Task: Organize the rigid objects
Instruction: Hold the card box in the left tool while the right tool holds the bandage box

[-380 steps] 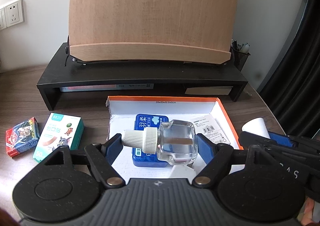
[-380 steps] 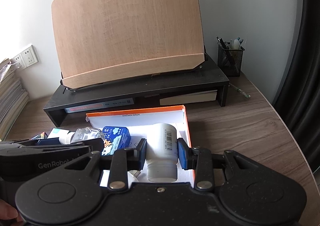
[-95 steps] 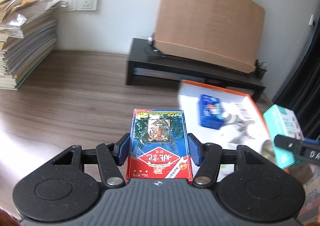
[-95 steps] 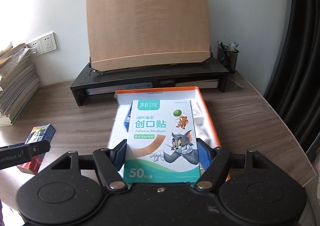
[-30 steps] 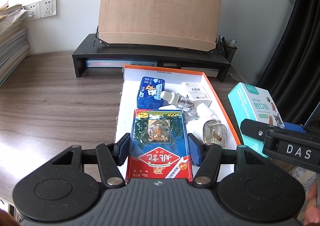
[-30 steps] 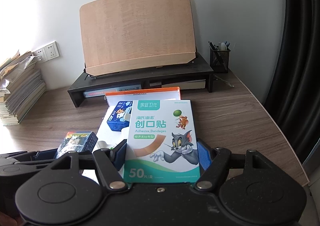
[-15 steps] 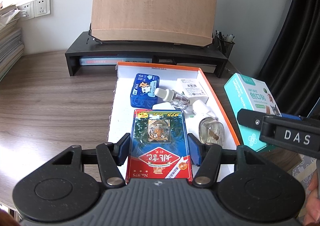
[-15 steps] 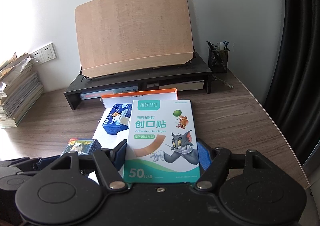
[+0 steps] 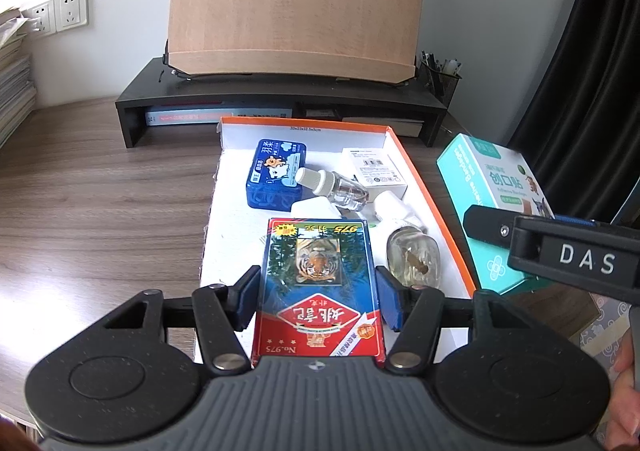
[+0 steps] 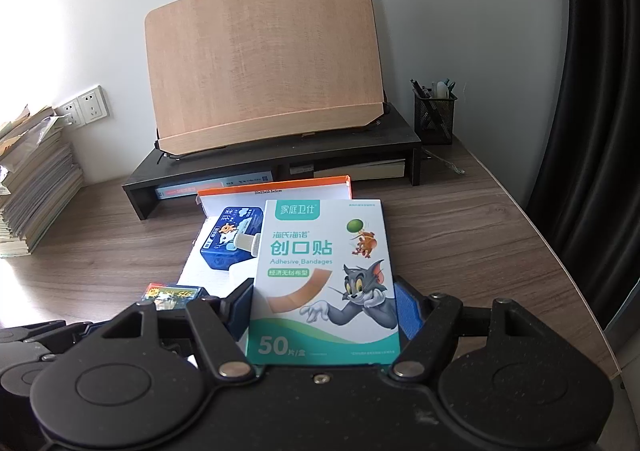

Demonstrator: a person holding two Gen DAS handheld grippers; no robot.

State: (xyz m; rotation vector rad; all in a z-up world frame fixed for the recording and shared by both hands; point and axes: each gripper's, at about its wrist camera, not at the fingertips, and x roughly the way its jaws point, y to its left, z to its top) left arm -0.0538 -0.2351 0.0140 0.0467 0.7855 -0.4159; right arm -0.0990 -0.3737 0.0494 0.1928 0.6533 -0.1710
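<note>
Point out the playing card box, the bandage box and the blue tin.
playing card box (image 9: pixel 318 283), left wrist view, tiger picture
bandage box (image 10: pixel 324 279), right wrist view, front face
blue tin (image 9: pixel 276 173), left wrist view, lid

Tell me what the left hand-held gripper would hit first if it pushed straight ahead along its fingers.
Probably the white floor of the orange-edged box, or the clear bottle just beyond the playing-card pack held by the left hand-held gripper; depth is unclear.

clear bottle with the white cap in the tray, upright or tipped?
Tipped. The clear bottle lies on its side on the tray floor, white cap pointing left toward the blue tin.
</note>
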